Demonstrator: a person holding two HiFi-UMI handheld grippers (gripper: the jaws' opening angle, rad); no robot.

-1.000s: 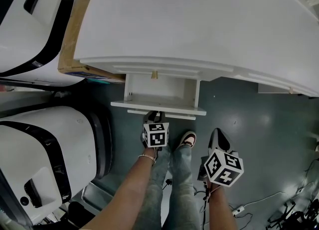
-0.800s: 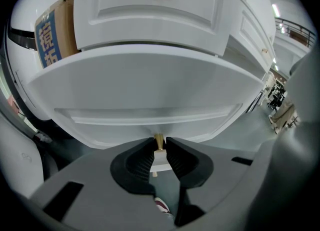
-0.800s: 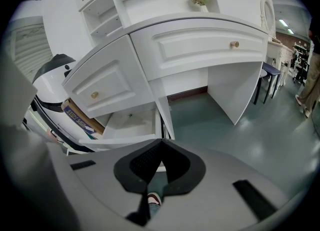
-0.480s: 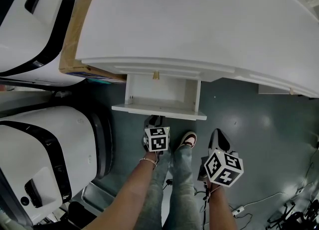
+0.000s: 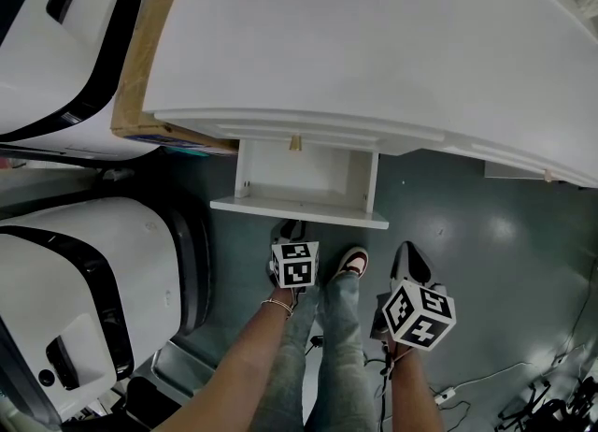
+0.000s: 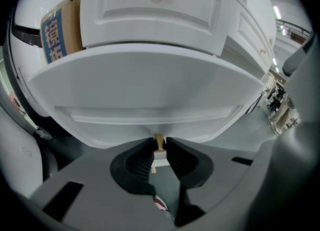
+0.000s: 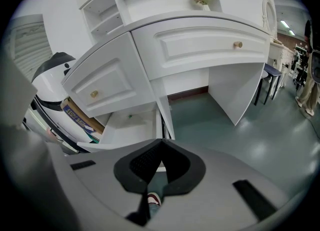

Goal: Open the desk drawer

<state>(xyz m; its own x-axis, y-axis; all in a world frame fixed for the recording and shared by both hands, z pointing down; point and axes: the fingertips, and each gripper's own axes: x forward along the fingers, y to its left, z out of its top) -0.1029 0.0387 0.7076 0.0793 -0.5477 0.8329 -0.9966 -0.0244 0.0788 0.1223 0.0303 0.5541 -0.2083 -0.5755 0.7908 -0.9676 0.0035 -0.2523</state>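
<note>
L gripper point(image 6: 159, 140): my jaws are clamped on the small brass knob point(image 6: 159, 143) at ctr of the drawer front point(image 6: 150, 90). R gripper point(image 7: 161, 141): jaws together, nothing between, held clear of the desk. Drawer point(image 5: 301, 176) stands open, projecting from under the desk top point(image 5: 374, 37), interior exposed. Far L, beside the desk: prob. a cardboard box point(image 6: 60, 30); view there is poor.
</note>
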